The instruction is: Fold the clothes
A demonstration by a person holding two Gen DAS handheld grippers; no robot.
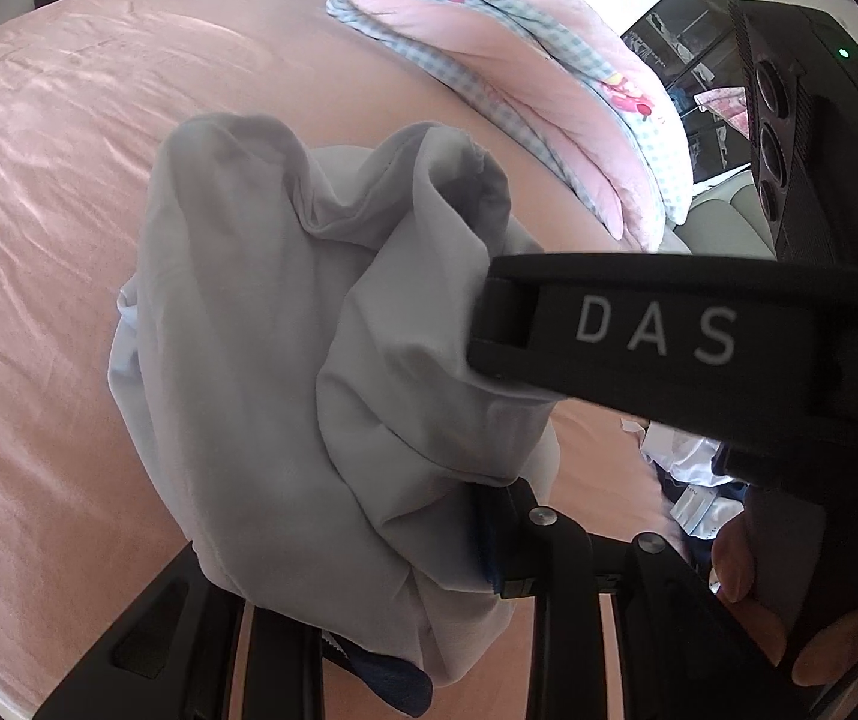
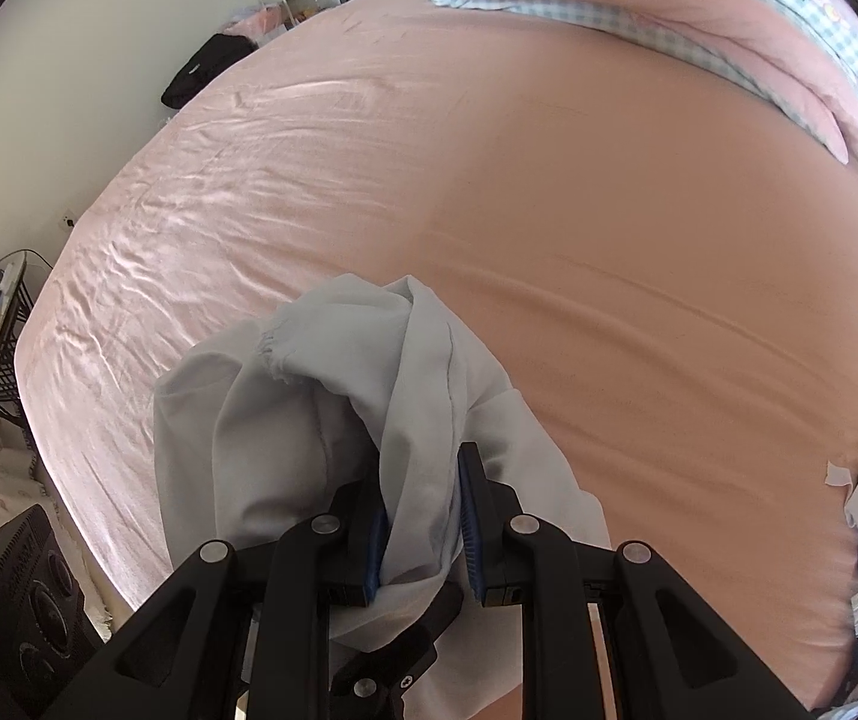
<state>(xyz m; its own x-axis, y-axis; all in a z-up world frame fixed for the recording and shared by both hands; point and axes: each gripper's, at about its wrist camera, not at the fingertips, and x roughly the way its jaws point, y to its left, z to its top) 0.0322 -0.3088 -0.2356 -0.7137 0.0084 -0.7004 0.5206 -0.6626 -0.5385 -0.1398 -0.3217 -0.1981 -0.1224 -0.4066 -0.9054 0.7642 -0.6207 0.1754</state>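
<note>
left view: pale grey garment (image 1: 285, 372) bunched over the pink bedsheet (image 1: 57, 192), left gripper (image 1: 429, 546) clamped on it, one finger hidden by cloth | right gripper (image 1: 639, 330) crosses in, fingertips (image 1: 735, 564) of a hand beneath | right view only: right gripper (image 2: 423, 531) pointing steeply down (blue pads visible), jaws pinching a fold of the garment (image 2: 321, 396) | folded quilt (image 2: 699, 18) at far edge

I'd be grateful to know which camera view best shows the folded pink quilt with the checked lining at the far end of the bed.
The left wrist view: the quilt shows its pink layers, checked lining and printed patch along most of its length. The right wrist view crops the quilt at the upper edge.
</note>
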